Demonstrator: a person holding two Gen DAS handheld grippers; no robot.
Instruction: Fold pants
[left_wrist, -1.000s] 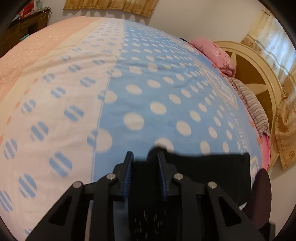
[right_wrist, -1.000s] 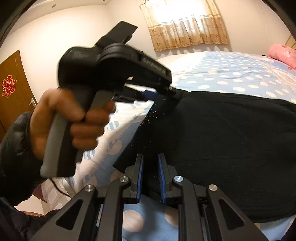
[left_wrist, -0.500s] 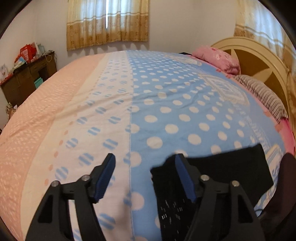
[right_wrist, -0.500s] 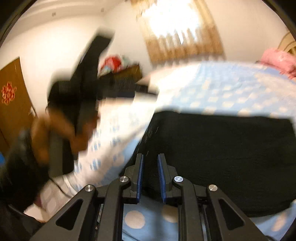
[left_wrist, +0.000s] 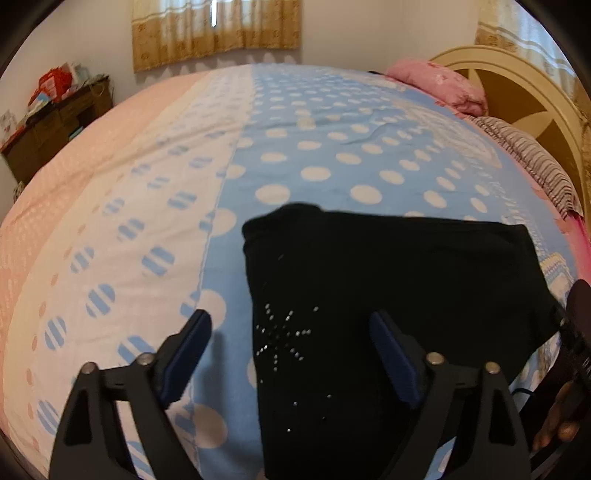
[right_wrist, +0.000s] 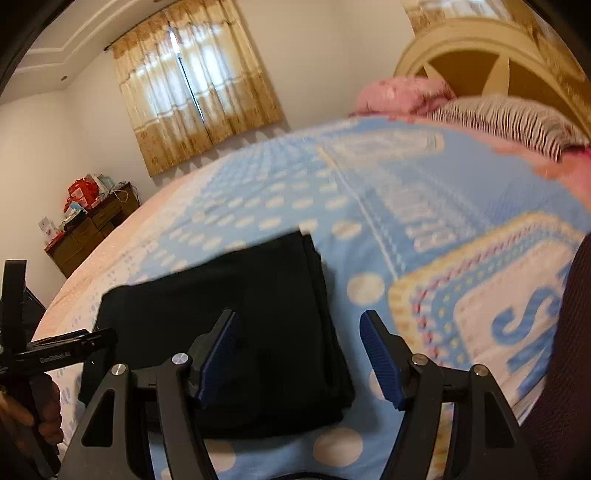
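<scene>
Left wrist: folded pants (left_wrist: 388, 280) on bed (left_wrist: 314, 147), both hand-held grippers (left_wrist: 291, 354) (right_wrist: 299, 354) spread

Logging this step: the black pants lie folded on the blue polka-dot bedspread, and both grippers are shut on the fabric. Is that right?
Not quite. The black pants do lie folded on the blue polka-dot bedspread, but neither gripper is shut on the fabric. The left wrist view shows the left gripper with its fingers spread wide, and the right wrist view shows the right gripper equally open, holding nothing.

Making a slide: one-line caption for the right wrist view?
Open right hand-held gripper above folded black pants on a polka-dot bedspread.
</scene>
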